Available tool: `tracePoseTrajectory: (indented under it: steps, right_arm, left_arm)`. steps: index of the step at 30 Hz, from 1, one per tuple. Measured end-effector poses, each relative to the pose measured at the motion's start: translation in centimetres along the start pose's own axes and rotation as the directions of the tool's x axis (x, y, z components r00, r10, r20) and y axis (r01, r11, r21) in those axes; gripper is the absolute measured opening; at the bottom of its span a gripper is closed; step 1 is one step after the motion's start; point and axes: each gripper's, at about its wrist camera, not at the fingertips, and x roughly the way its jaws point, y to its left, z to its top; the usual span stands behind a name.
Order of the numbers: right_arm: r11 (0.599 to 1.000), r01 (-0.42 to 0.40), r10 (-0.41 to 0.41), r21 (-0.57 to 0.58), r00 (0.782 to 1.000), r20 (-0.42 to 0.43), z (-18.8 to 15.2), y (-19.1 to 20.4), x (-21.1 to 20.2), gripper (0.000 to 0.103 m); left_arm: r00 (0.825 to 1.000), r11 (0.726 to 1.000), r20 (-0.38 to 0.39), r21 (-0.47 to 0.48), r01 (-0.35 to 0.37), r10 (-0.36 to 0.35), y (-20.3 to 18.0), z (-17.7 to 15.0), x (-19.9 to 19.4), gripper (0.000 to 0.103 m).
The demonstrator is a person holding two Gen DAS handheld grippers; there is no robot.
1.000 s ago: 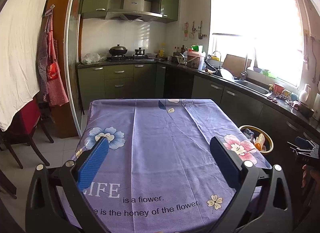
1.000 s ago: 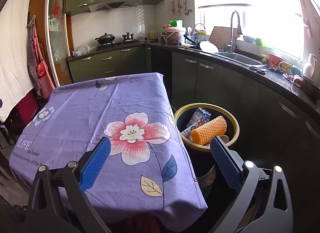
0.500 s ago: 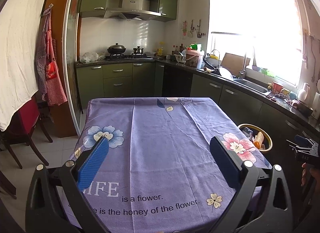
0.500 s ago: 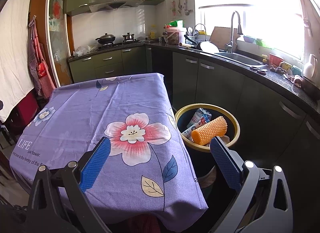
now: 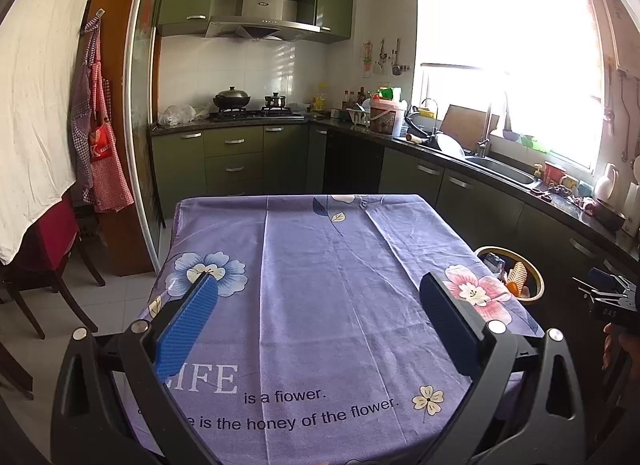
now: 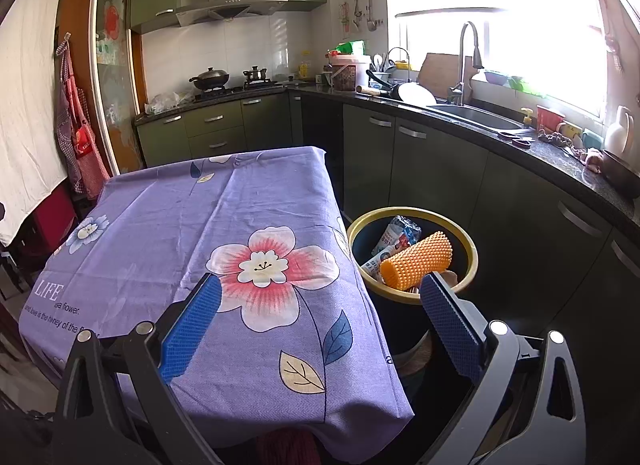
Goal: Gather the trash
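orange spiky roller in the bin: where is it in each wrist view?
Left wrist: orange spiky roller sits small at right, in the yellow-rimmed bin past the table's right edge.
Right wrist: roller lies centre-right, large, in the bin by the right pad.
Shared landmark: pink flower on the tablecloth.

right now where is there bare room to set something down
The whole purple tablecloth is bare, from the printed words to the far edge. Crowded: the bin beside the table, holding an orange roller and wrappers, and the counter by the sink.
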Motion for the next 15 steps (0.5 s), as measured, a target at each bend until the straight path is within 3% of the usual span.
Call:
tracePoseTrajectory:
  steps: [15]
  right_arm:
    - [1.0,0.0,0.0,0.003,1.0,-0.002,-0.05,-0.2,0.09,0.098]
  left_arm:
    - [1.0,1.0,-0.008,-0.005,0.008,-0.008,-0.01,0.01,0.29,0.096]
